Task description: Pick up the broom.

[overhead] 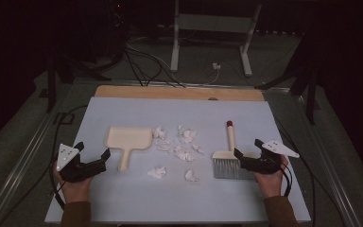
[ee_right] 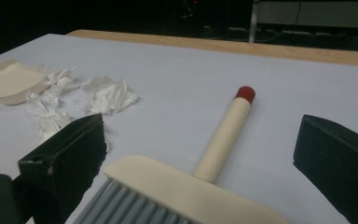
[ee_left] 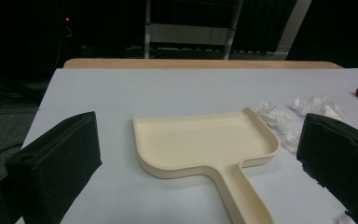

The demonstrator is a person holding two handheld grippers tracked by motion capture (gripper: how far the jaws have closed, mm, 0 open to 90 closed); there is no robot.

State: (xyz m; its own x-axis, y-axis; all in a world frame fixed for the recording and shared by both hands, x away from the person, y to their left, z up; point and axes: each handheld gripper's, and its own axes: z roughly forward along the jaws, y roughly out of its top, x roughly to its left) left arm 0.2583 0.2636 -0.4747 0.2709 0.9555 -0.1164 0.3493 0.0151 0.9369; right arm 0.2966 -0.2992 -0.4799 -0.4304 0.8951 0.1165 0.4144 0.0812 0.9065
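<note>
Dark room, grey floor, white table frame behind, cables trailing across floor

You are working in a lab or test room, not a home. The counter is a wooden board under a pale blue sheet, set in a metal frame. Black curtains close off the dark room behind it. Loose cables run over the grey floor to a white stand, and a small red light glows in the dark.
</note>
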